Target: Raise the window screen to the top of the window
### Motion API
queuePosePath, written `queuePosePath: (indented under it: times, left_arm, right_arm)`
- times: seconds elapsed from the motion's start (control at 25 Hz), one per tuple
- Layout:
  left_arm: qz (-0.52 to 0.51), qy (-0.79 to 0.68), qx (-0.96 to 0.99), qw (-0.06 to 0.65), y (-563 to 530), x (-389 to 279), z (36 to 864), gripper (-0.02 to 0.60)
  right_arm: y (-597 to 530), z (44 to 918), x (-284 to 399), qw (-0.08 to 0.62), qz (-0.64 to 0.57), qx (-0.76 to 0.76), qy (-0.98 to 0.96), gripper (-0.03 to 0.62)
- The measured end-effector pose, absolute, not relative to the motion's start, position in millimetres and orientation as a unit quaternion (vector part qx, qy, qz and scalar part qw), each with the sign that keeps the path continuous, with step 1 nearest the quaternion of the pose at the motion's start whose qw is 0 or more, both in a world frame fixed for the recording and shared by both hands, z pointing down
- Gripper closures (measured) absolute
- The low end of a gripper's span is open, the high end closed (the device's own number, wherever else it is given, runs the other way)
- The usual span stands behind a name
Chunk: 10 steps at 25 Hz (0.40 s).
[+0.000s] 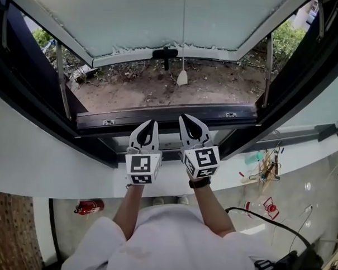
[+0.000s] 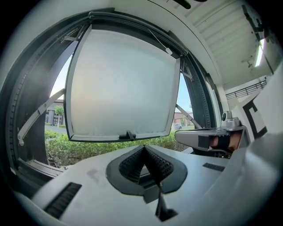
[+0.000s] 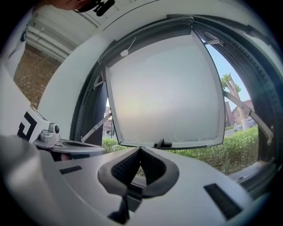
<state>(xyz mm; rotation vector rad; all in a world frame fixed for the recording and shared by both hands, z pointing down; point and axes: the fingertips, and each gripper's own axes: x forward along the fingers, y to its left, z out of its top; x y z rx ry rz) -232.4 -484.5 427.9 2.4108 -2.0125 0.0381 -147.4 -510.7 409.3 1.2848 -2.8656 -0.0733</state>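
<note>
The window screen cannot be made out in the open window frame [image 1: 158,115]; only a white cord pull [image 1: 182,77] is seen hanging mid-opening, before the tilted-out frosted pane [image 1: 135,18]. The left gripper [image 1: 152,123] and right gripper [image 1: 186,117] are held side by side at the frame's lower edge, jaws closed together, empty.

Both arms reach forward side by side — left gripper [image 1: 150,127] and right gripper [image 1: 188,123] closed, empty.

Red canister [image 1: 89,206] at left, black cable [image 1: 266,220] at right; outside, bare soil [image 1: 160,89] (green hedge [image 2: 84,148] beyond).
</note>
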Motion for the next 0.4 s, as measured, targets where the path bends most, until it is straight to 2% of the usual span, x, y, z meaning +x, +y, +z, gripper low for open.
queuePosePath:
  times: [0.4]
  left_arm:
    - [0.013, -0.629, 0.778, 0.004, -483.3, -226.2, 426.8, 0.581]
  right_arm:
    - [-510.5, 410.0, -142.7, 0.001, -0.026, 0.411, -0.911, 0.592]
